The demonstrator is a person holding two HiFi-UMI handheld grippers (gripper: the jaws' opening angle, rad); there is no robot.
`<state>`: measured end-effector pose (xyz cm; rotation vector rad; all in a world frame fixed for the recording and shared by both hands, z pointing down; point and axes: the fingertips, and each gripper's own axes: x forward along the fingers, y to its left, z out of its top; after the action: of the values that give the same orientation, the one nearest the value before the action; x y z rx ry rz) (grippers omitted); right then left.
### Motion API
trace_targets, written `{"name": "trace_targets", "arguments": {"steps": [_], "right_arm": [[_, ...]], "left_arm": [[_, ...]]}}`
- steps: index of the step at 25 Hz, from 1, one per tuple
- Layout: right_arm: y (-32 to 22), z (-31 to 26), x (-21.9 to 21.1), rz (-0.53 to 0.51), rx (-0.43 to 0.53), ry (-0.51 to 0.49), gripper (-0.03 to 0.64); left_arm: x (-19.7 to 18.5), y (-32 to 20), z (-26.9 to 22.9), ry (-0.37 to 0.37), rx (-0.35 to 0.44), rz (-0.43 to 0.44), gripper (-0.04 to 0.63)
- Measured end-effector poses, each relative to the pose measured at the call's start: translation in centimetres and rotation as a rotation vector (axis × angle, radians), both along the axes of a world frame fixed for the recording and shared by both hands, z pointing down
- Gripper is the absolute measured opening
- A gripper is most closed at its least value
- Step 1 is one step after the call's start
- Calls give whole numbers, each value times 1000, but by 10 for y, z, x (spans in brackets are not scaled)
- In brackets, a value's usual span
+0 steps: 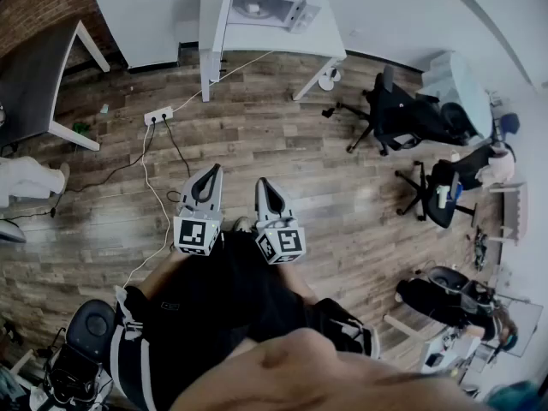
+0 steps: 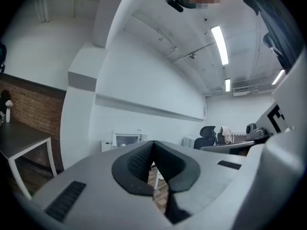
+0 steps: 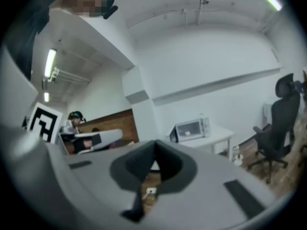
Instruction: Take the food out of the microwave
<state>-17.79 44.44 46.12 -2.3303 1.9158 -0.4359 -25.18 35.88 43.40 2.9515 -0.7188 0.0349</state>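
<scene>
well, left tongs (image 1: pixel 211 172) and right tongs (image 1: pixel 264 184) sit closed, far from microwave (image 1: pixel 271 7).

black office chair (image 1: pixel 396 114), power strip (image 1: pixel 158 116) on wood floor (image 1: pixel 257 148)

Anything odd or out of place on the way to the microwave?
A power strip lies loose on the floor, its cables trailing across the way to the white table. Nothing spilled or damaged.

The microwave (image 1: pixel 272 7) and table (image 1: pixel 274 43) are white, the floor (image 1: pixel 282 135) brown wood-grain, the left claw (image 1: pixel 211 171) and right claw (image 1: pixel 262 184) grey with black-and-white markers
</scene>
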Motion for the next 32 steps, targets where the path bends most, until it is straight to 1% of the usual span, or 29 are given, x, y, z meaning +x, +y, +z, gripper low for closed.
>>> {"name": "trace_targets", "arguments": {"steps": [11,16,19,22,28,32], "right_arm": [[-6,1,-1,-11,11,10,31],[-12,-3,-3,-9,39,-24,31],[-17,-3,-6,-9,36,-15,31],[-25,-2,-11,-9,28,9,32],[-49,4,-28,4,6,11,31],[-56,8,-39,31,-4,23,31]], "left_arm": [[1,-5,5,-6,-7,3,31],[-1,-9,6,-2,-18,4,31],[-6,-12,6,7,-33,4,31],[-12,-17,8,9,-26,16,31],[-30,-38,14,16,-39,32,31],[-40,-48,13,42,-37,55,31]]}}
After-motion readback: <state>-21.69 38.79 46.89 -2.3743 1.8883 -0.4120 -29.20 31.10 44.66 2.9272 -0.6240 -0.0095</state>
